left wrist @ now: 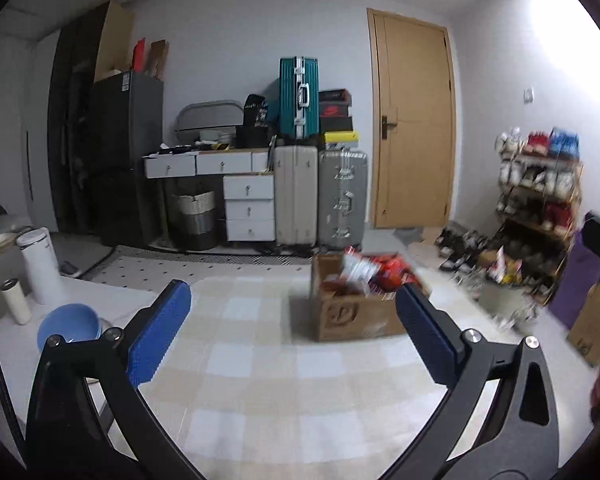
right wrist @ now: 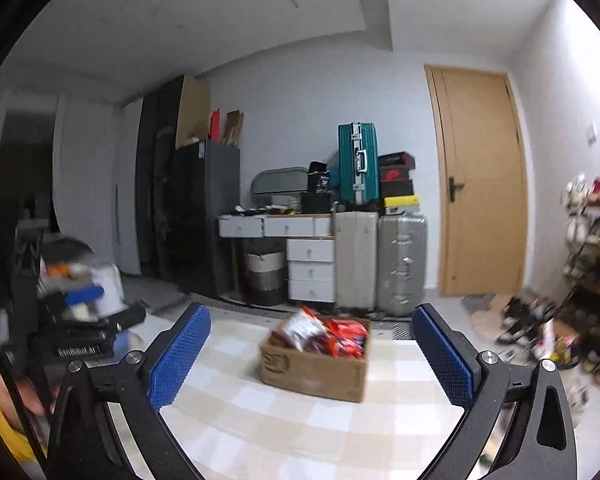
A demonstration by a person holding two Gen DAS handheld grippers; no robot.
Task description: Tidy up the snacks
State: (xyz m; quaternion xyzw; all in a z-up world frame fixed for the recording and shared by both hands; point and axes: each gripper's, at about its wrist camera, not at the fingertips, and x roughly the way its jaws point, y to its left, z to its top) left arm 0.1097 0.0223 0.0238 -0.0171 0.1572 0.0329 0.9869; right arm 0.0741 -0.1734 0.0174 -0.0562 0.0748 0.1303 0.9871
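Hand-held gripper (right wrist: 310, 350) facing snack box (right wrist: 314, 372)

Table (right wrist: 300, 432): checked cloth bare between both grippers and the box; open approach.
Box (right wrist: 314, 364): the only thing standing mid-table, packets (right wrist: 328, 338) heaped above its rim.
Left gripper (left wrist: 291, 320): jaws wide, nothing between them.
Right gripper (right wrist: 312, 344): jaws wide, nothing between them.
Left edge: bowl (left wrist: 69, 322), bottle (left wrist: 15, 300) and canister (left wrist: 39, 266) crowd it.
Right side: shoe rack (left wrist: 540, 216) stands off the table.
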